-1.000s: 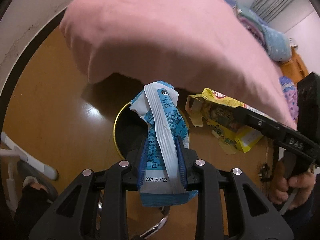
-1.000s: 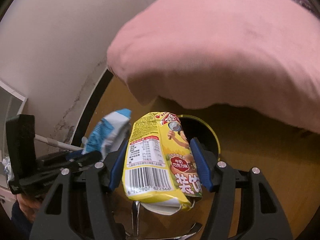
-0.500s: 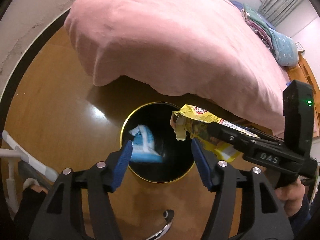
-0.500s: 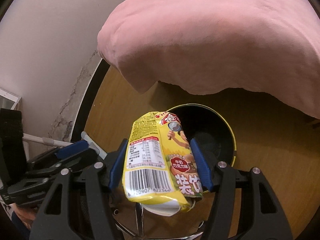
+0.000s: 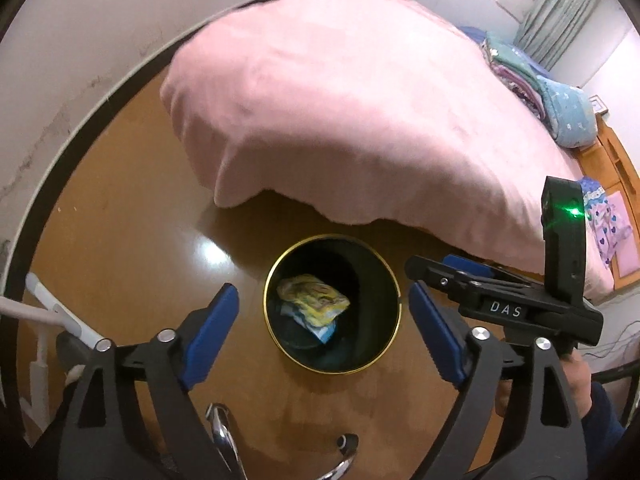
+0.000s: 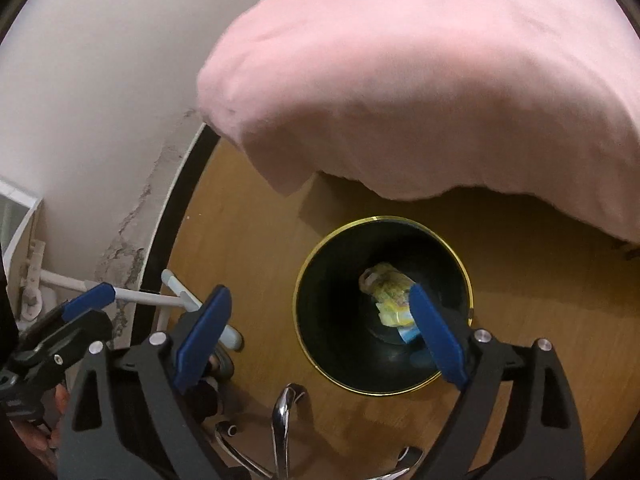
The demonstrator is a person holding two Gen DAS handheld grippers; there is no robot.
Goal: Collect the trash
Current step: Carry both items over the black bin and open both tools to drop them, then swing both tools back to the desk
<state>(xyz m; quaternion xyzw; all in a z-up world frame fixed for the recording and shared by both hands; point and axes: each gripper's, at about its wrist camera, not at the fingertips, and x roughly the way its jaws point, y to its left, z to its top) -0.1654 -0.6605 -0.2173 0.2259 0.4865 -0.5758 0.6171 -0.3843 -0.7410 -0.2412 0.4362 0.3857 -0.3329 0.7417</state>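
Note:
A black round bin with a gold rim (image 5: 394, 280) stands on the wooden floor; it also shows in the right wrist view (image 6: 308, 264). Inside it lie a yellow snack wrapper (image 5: 314, 294) on top of a blue wrapper (image 5: 324, 332); both show in the right wrist view, the yellow wrapper (image 6: 390, 292) and the blue wrapper (image 6: 408, 334). My left gripper (image 5: 324, 316) is open and empty, above the bin. My right gripper (image 6: 320, 316) is open and empty, above the bin's left side; it also shows at the right of the left wrist view (image 5: 452, 280).
A bed with a pink cover (image 5: 360, 112) overhangs the floor just behind the bin. A white wall and dark skirting (image 6: 176, 184) run along the left. A white rack (image 6: 172, 292) stands by the wall. Chrome chair legs (image 6: 284, 420) are below the grippers.
The left gripper opened and dropped the blue wrapper into the bin. Then the right gripper opened and the yellow wrapper fell in on top. Both grippers rose higher above the bin.

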